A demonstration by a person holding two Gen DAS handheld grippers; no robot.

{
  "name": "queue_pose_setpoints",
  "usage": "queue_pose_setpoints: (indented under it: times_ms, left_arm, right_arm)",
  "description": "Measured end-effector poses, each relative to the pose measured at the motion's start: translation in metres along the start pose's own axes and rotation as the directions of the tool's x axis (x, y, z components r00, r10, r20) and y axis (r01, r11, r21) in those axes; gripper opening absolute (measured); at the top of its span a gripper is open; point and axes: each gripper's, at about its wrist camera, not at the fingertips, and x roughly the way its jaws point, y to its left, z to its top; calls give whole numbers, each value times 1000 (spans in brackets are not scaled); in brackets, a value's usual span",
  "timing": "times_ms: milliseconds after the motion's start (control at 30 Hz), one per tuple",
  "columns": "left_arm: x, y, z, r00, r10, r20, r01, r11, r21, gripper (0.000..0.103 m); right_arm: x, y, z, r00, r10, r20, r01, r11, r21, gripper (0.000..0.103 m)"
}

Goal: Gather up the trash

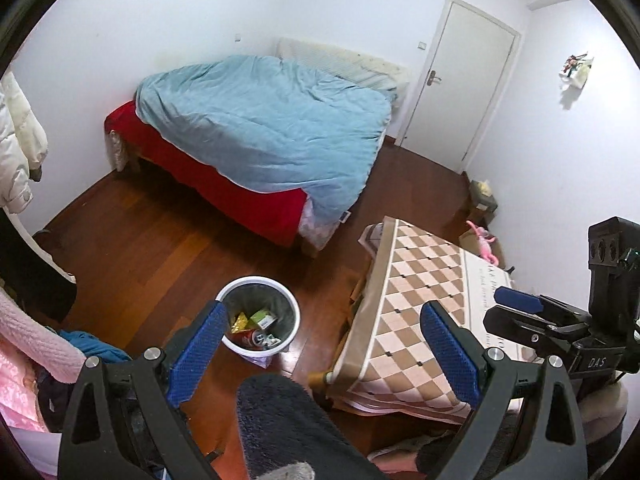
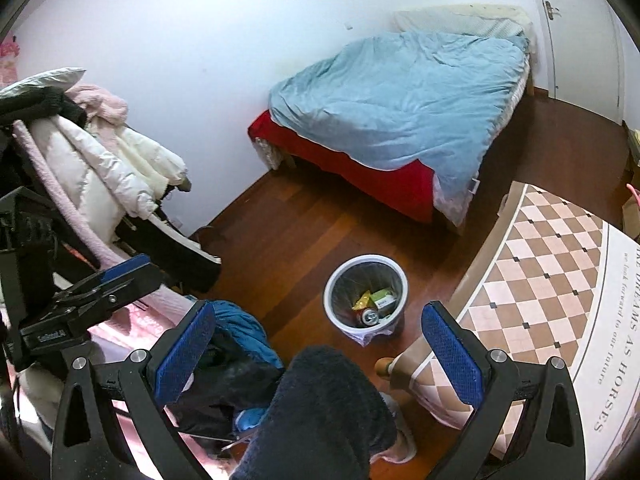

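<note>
Several bits of trash — a yellow wrapper (image 2: 363, 300), a green carton (image 2: 383, 297) and a can (image 2: 370, 316) — lie inside the white bin (image 1: 291, 322) on the dark wooden floor (image 1: 168, 256), between a checkered worktop (image 1: 420, 280) and a heap of clothes (image 2: 100, 176). Both the left gripper (image 1: 320, 354) and the right gripper (image 2: 318, 354) hang above with fingers spread wide, holding nothing. Beyond stands a bed (image 1: 264, 132) under a blue quilt, then a white door (image 1: 460, 76).

Trash (image 1: 256, 326) in bin (image 1: 290, 300) beside table (image 1: 420, 280)
</note>
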Motion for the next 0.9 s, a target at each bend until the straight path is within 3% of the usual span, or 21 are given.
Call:
queue_pose_setpoints:
  times_ms: [167,900]
  left_arm:
    - [-6,-3,-2,1000,-25,5,25,1000,1,99]
    - [-11,-1,-4,998,-55,11,55,998,18,103]
  right_arm:
    - [-7,6,0,999,33,-7,-33,999,-8,103]
    - [-18,2,-1,1000,25,10,-25,1000,4,103]
